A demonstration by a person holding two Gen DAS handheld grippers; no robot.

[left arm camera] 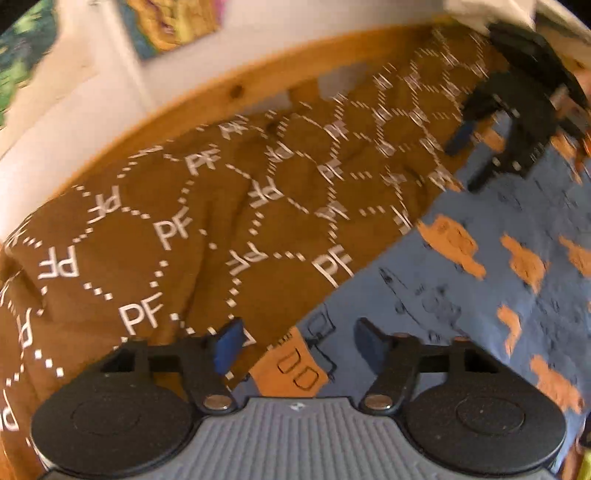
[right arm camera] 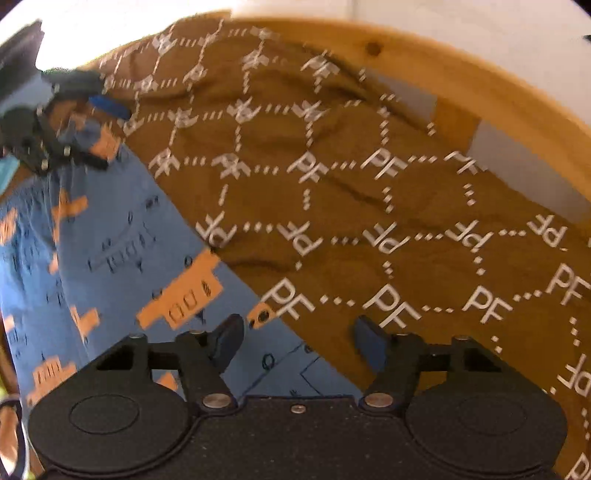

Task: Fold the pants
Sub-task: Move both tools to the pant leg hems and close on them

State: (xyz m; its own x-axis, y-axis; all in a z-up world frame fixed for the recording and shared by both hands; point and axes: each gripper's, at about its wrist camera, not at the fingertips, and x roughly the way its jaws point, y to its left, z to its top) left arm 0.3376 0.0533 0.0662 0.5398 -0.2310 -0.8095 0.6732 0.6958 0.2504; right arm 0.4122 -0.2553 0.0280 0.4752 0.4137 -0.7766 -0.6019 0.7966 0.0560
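The blue cotton pants printed with orange vehicle shapes and dark line drawings [left arm camera: 480, 295] lie spread flat on a brown bedcover patterned with white dashed hexagons and "PF" letters [left arm camera: 166, 229]; in the left wrist view they fill the lower right, their straight edge running diagonally up toward the far right; in the right wrist view the same pants [right arm camera: 110, 240] fill the lower left, with the bedcover [right arm camera: 369, 192] rumpled in soft folds beyond them.

The left gripper [left arm camera: 297, 341] hangs just above the diagonal edge of the pants, its jaws spread wide with nothing between them; one blue-padded finger sits over the bedcover, the other over the blue cloth; it also shows at the far left of the right wrist view [right arm camera: 99, 125], blurred, near the far end of the pants.

The right gripper [right arm camera: 299, 338] likewise straddles the pants' edge, jaws released and empty; from the left wrist view it appears at the upper right [left arm camera: 480, 162], over the far part of the pants, fingers apart; whether it touches the cloth there I cannot tell.

A curved pale wooden bed frame [left arm camera: 221, 92] borders the bedcover; behind it stands a white wall [left arm camera: 92, 103] with a colourful poster [left arm camera: 173, 26].
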